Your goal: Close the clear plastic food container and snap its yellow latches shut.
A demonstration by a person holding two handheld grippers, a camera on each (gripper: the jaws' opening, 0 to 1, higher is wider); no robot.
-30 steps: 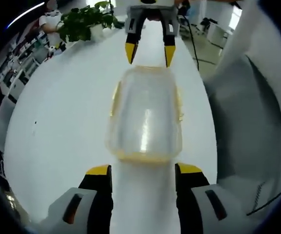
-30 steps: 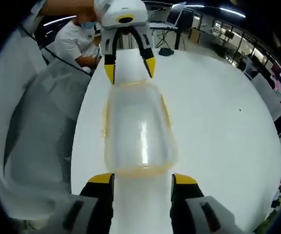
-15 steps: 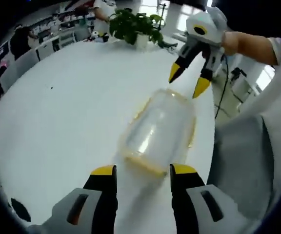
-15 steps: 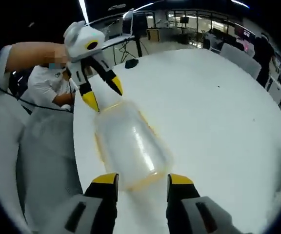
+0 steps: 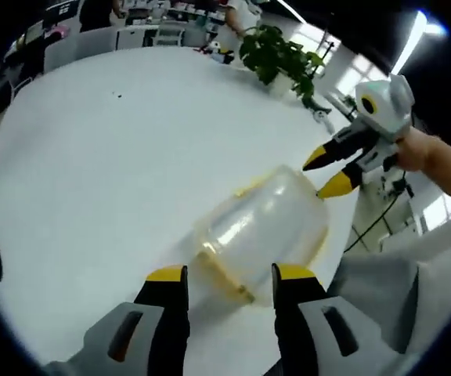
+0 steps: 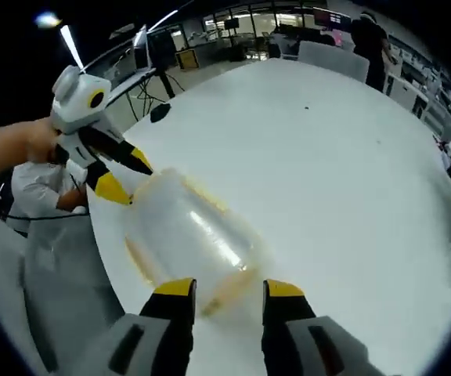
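Container (image 5: 261,231) now angled, clear rounded plastic

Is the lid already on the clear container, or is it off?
On: the clear lid covers the container on the white table. Whether its yellow latches are snapped, cannot tell.

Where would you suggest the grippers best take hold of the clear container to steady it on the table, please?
Probably by its two short ends. The clear container lies long and rounded on the white table, with the left gripper open at one end and the right gripper open at the other, so each can close on a yellow-edged rim.
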